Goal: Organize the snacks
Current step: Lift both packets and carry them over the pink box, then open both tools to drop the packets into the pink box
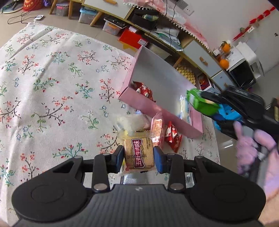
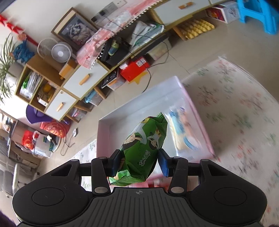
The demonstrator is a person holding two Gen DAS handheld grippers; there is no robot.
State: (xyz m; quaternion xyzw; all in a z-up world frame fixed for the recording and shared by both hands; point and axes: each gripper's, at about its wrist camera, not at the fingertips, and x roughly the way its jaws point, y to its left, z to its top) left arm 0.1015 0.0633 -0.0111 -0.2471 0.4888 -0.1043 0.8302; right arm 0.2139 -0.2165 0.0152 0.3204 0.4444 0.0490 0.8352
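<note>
My left gripper [image 1: 138,158] is shut on a tan biscuit packet [image 1: 138,152] with a maroon label, held above the floral cloth. Just beyond it lie a clear crinkled packet [image 1: 129,122], a pink packet [image 1: 157,130] and a red packet [image 1: 172,137]. A pink box [image 1: 157,106] with a white inside stands behind them and holds a red snack [image 1: 143,90] and a blue-and-white packet [image 1: 184,108]. My right gripper [image 2: 138,163] is shut on a green snack bag [image 2: 144,145], over the pink box [image 2: 102,139]. In the left wrist view the right gripper [image 1: 202,100] carries the green bag [image 1: 200,101] above the box's right end.
The floral cloth [image 1: 52,87] covers the table. Low shelving with drawers [image 2: 83,78], storage bins and a red box [image 2: 134,69] lines the wall behind. A person's hand in a purple glove [image 1: 252,148] holds the right gripper. A blue stool [image 2: 258,14] stands on the floor.
</note>
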